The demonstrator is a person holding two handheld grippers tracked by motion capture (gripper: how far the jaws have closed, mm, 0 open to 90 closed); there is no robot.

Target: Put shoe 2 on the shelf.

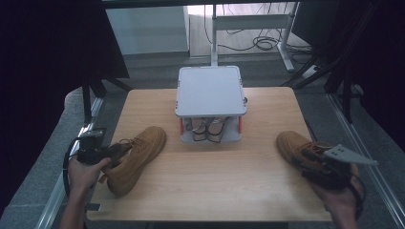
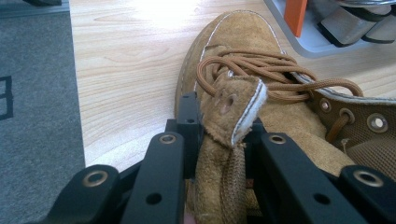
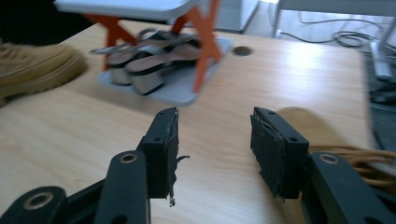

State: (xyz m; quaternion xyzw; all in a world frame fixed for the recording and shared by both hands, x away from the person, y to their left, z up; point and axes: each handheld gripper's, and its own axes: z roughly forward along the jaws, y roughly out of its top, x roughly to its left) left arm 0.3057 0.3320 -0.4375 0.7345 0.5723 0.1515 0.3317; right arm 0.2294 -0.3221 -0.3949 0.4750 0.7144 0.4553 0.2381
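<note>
The left gripper (image 2: 224, 135) is clamped on the tongue of the left boot (image 1: 136, 157); the right gripper (image 3: 212, 144) hangs with jaws apart above the right boot (image 1: 298, 145); neither boot shows readable writing

The high view was dim, its side edges falling to black. Light came from the far side, beyond both grippers, and glared white on the table (image 2: 154, 11) ahead of the left gripper (image 2: 222, 133). Ahead of the right gripper (image 3: 214, 140) the rack (image 3: 154, 93) was soft and blurred, while the jaws stayed sharper.
</note>
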